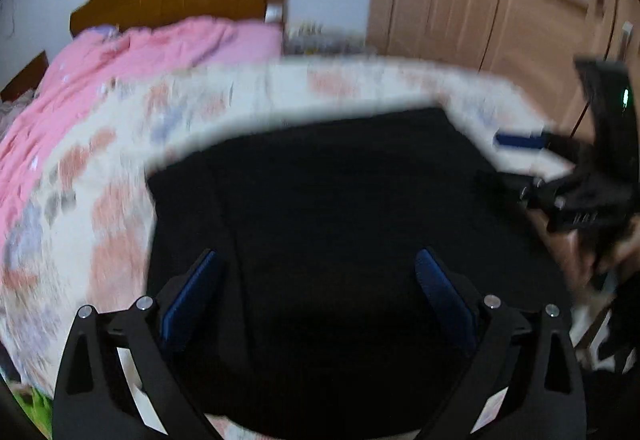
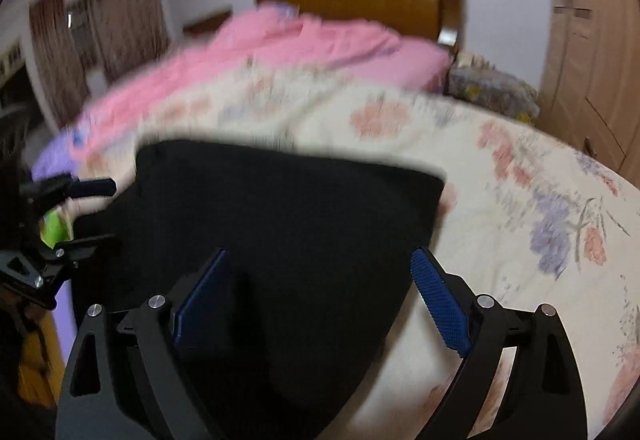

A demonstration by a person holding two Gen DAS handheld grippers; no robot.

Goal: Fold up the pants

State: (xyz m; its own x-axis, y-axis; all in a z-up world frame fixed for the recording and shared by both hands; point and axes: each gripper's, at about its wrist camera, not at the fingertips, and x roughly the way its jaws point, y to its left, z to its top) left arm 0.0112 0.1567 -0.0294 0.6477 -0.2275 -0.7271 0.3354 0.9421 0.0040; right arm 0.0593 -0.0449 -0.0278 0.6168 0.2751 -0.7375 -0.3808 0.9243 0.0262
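Both tools, left tool (image 1: 316,292) and right tool (image 2: 320,292), gape wide and empty above the folded black fabric pants (image 1: 340,208), apparently lying flat on the floral-sheeted bed (image 2: 520,180) beneath them.

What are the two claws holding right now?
Nothing. The left claw and the right claw both gape open above the folded black cloth pants on the flowery bedsheet.
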